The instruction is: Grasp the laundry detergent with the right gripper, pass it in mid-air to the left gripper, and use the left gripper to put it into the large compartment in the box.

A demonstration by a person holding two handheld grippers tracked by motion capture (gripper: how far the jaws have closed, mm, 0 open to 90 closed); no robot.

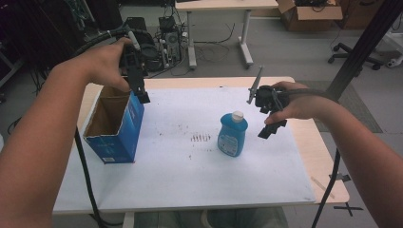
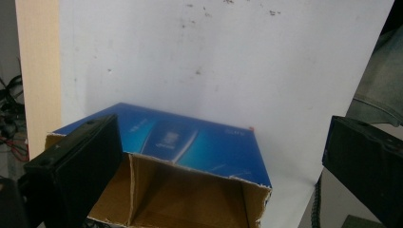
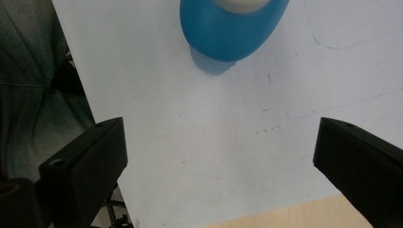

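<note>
A person holds a black two-jaw gripper in each hand above a table with a white sheet [image 1: 190, 175] on top.

The left gripper [image 1: 141, 95] hangs just over the far rim of an open blue cardboard box [image 1: 115, 124]. The box stands upright at the left side of the table, and its brown inside shows from above. In the left gripper view the box [image 2: 190, 156] sits right below the jaws. The jaws stand wide apart and nothing is between them.

The right gripper [image 1: 272, 129] hangs in the air at the right side of the table. Its jaws are also spread wide and hold nothing.

A blue plastic bottle with a white cap [image 1: 232, 134] stands upright near the middle of the white sheet. It is just to the left of the right gripper and does not touch it. In the right gripper view the bottle [image 3: 233, 28] shows from above, past the jaws.

The bottle and the box are well apart.
</note>
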